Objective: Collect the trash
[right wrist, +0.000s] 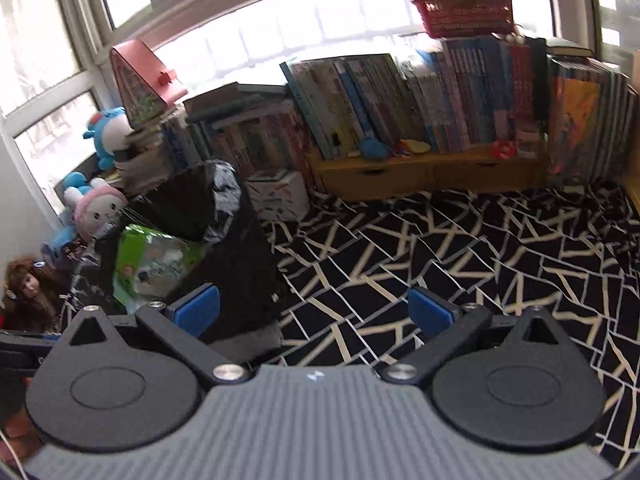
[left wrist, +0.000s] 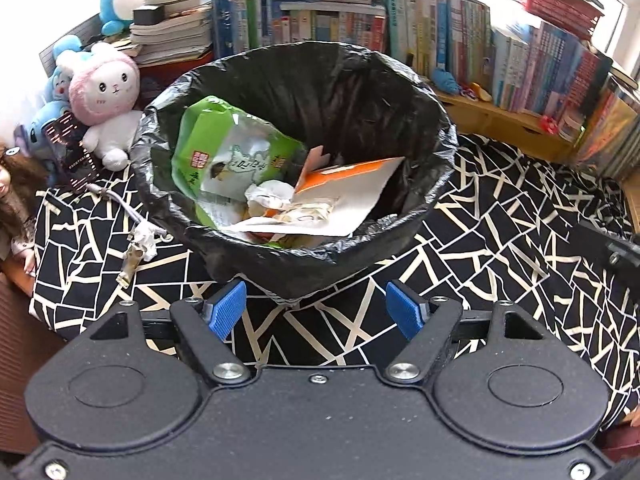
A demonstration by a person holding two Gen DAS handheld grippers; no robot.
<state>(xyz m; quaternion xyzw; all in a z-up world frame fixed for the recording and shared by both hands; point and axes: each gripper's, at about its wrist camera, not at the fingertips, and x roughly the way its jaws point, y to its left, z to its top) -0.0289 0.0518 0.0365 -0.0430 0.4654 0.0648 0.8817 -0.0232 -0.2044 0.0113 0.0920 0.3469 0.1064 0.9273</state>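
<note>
Fingers of the left gripper (left wrist: 316,309), blue-padded, stand apart w/ nothing between them, just in front of the round bin lined w/ a black plastic bag (left wrist: 400,80). Bin sits on the black cloth w/ cream crack pattern (left wrist: 500,240). Inside: a green snack packet (left wrist: 224,148), an orange-and-white card sheet (left wrist: 352,184), crumpled white paper (left wrist: 268,196). Left of the bin on the cloth lies a crumpled white scrap w/ a thin metal piece (left wrist: 140,244). Pink-headed plush rabbit (left wrist: 106,92) behind.

Right wrist view: right gripper (right wrist: 314,312) fingers also apart, empty. Bin low left, green packet showing; row of books (right wrist: 400,108) on a wooden shelf behind.
</note>
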